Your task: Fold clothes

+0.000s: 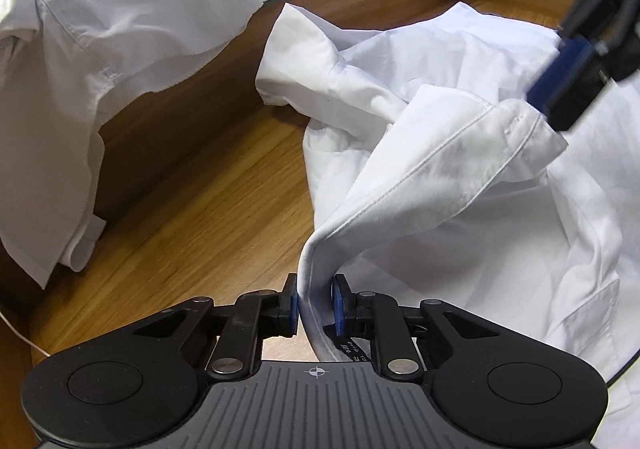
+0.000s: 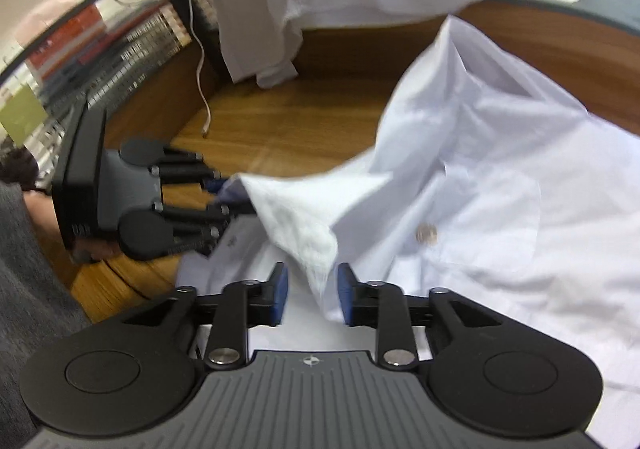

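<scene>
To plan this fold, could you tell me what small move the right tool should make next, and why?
Probably close the right tool on the collar tip: it lies loose between its open pads, while the left tool pinches the collar band.

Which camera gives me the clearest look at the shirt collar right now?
The left wrist view: the collar runs sharp and in full length from the left gripper, whose pads pinch it, up to the right gripper. The right wrist view shows only a blurred collar tip between the right gripper's parted pads.
</scene>
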A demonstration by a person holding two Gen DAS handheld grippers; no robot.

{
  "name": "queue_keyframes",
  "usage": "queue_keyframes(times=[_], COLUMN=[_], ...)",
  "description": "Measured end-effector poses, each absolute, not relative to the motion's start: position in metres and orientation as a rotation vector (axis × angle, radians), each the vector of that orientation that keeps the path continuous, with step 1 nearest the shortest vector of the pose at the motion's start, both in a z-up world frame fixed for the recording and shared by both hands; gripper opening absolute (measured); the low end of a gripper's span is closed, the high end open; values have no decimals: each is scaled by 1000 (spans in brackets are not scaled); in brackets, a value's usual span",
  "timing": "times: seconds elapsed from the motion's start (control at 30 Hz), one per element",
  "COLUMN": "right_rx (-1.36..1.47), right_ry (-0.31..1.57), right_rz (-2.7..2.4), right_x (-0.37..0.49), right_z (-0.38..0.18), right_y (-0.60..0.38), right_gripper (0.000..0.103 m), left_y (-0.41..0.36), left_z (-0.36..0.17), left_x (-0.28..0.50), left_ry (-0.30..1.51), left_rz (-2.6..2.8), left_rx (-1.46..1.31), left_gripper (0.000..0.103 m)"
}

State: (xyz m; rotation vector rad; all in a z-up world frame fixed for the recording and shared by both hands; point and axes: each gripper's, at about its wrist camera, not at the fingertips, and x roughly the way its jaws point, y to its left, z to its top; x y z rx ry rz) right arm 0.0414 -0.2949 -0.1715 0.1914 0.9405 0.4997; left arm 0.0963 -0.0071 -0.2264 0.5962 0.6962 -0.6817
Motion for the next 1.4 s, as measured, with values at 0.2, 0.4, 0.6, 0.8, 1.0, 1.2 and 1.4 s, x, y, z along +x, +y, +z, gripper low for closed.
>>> queue_keyframes(times=[0.2, 0.4, 0.6, 0.8, 1.0, 1.2, 1.4], right_rx=[208, 151, -166, -209, -131, -59, -35], right_ry=[987, 933, 778, 843, 950, 951, 897], right_rz=[554, 529, 413, 475, 499, 480, 308], right_x=[72, 70, 37, 15, 16, 22, 63], right_z=[-186, -186, -167, -194, -217, -183, -145], right_y=[-288, -270, -233, -209, -210, -242, -273], right_gripper=[42, 8, 5, 5, 12, 31, 42], left_y=[-11, -15, -7, 16, 53, 82, 62], left_z=[-221, -220, -217, -222, -211, -193, -191], left_x=[96, 105, 116, 125, 129, 135, 140], left_ry=[685, 711, 784, 857, 881, 860, 835], left_rz=[-695, -667, -587, -576, -617, -500, -489], left_rx=[585, 574, 440, 336, 231, 49, 89], left_gripper=[22, 21, 21, 28, 48, 56, 59])
